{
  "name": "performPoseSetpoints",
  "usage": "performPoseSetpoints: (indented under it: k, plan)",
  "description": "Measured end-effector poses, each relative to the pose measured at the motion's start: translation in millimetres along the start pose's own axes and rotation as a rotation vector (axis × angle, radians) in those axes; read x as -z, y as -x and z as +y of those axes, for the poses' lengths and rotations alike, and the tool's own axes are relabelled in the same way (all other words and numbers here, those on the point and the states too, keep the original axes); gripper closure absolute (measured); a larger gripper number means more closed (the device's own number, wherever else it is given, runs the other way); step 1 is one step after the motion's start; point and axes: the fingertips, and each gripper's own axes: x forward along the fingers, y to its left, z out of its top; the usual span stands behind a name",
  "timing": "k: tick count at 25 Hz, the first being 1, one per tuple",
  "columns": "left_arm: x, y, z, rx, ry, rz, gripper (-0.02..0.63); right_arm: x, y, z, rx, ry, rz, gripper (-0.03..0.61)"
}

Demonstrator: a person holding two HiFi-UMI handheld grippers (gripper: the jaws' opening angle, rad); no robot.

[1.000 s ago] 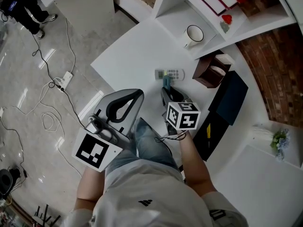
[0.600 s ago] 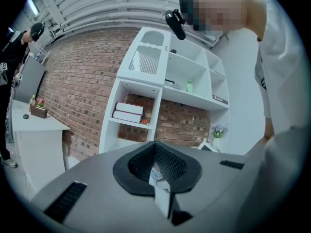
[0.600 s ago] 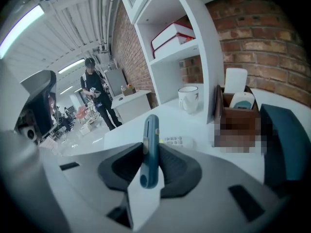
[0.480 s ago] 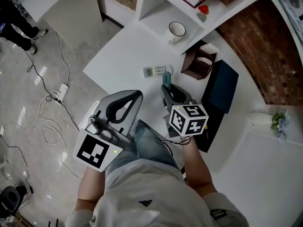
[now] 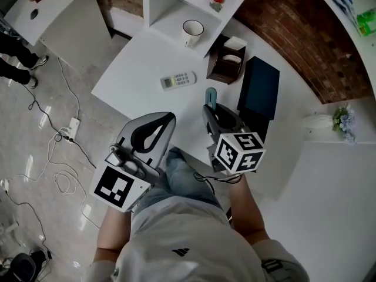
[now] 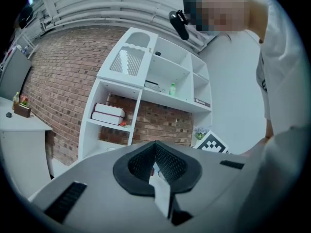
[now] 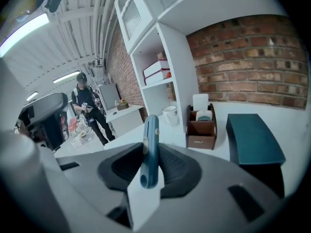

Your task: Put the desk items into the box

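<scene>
The right tool [image 7: 148, 165] grips a slim blue plastic stick [image 7: 151, 139] over the white counter [image 5: 138, 78]; the left tool [image 6: 156, 168] is clenched, empty.

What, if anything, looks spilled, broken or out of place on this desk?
Nothing looks spilled or broken. The mug and brown organiser stand upright; the remote lies flat, slightly slanted. Only a slim blue item is off the desk, clamped in the right gripper.
</scene>
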Motion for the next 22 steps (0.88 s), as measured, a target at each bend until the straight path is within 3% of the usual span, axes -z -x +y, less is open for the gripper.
performPoseSetpoints:
  k: [16, 22]
  plan:
    - [-2, 15, -99, 0.204, -0.059, -0.047, 0.603, 30, 116, -30, 0.187, -0.053, -0.107, 0.468]
    - [8, 14, -119, 0.26, -0.045, 0.016, 0.603, 37, 143, -41, 0.246, -0.08, -0.127, 0.468]
